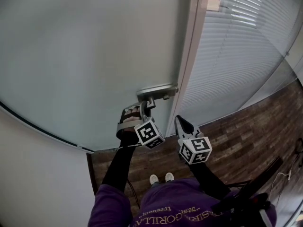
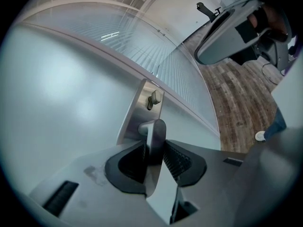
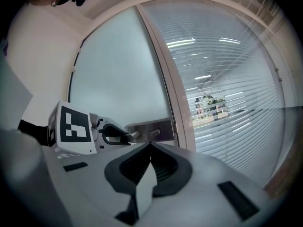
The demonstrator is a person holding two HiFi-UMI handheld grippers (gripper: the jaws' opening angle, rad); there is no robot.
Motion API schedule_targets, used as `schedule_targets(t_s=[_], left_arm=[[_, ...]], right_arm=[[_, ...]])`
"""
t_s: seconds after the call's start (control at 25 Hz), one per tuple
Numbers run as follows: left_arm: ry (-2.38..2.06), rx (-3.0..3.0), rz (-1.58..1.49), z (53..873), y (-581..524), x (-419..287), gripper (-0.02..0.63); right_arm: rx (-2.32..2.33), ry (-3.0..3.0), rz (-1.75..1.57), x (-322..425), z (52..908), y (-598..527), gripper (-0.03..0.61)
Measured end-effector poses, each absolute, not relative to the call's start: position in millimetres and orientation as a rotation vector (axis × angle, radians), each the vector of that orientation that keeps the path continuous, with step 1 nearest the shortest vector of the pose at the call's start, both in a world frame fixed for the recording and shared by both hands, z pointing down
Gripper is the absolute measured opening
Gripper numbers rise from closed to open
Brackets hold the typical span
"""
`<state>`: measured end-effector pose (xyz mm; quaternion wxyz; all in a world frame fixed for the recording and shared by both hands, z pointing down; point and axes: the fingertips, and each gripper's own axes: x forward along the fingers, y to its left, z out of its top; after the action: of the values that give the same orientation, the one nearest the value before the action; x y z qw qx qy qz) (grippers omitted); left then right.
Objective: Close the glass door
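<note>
The frosted glass door (image 1: 94,56) fills the upper left of the head view, its edge lying along the pale door frame (image 1: 189,56). A metal lock plate (image 1: 157,91) sits at that edge. My left gripper (image 1: 147,102) is shut on the silver door handle (image 2: 158,126), which stands upright between the ribbed pads (image 2: 176,160). A small thumb turn (image 2: 154,98) sits above it on the plate. My right gripper (image 1: 180,121) hangs just right of the left one, shut and empty, short of the door. In the right gripper view its jaws (image 3: 150,148) meet, with the left gripper (image 3: 124,137) ahead.
A glass partition with white slatted blinds (image 1: 236,56) runs to the right of the frame. Dark wood flooring (image 1: 236,141) lies below. A white wall (image 1: 33,174) borders the door's left. My shoes (image 1: 160,178) stand close to the door; a black stand (image 1: 255,183) is at lower right.
</note>
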<state>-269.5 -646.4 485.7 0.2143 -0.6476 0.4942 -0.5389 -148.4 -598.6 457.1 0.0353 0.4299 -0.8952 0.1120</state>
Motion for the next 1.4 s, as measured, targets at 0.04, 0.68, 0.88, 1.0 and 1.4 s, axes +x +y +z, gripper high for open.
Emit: schedule_targets(t_s=[0.04,0.68,0.88,1.0,1.4], left_arm=[[1.376,-1.793,-1.503,487,-648,-271,0.107],[1.417,-1.838,-1.518,488,-662,-277,0.109],[1.429,-1.811,-1.489,487,-663,-277,0.111],[1.432,-1.816,-1.486,489,-667,-278,0.114],[1.428,-1.810,-1.482,485,-671,-283,0.114]], right_arm=[[1.321,-2.750,0.345,-149,457,-599,-0.003],[1.344,-2.741,0.341,-152,458,-611,-0.003],[1.350,-2.737,0.342,-153,458,-613,-0.003],[1.355,-2.735,0.341,-153,459,-616,-0.003],[1.371,-2.734,0.325,-155,455,-619,-0.003]])
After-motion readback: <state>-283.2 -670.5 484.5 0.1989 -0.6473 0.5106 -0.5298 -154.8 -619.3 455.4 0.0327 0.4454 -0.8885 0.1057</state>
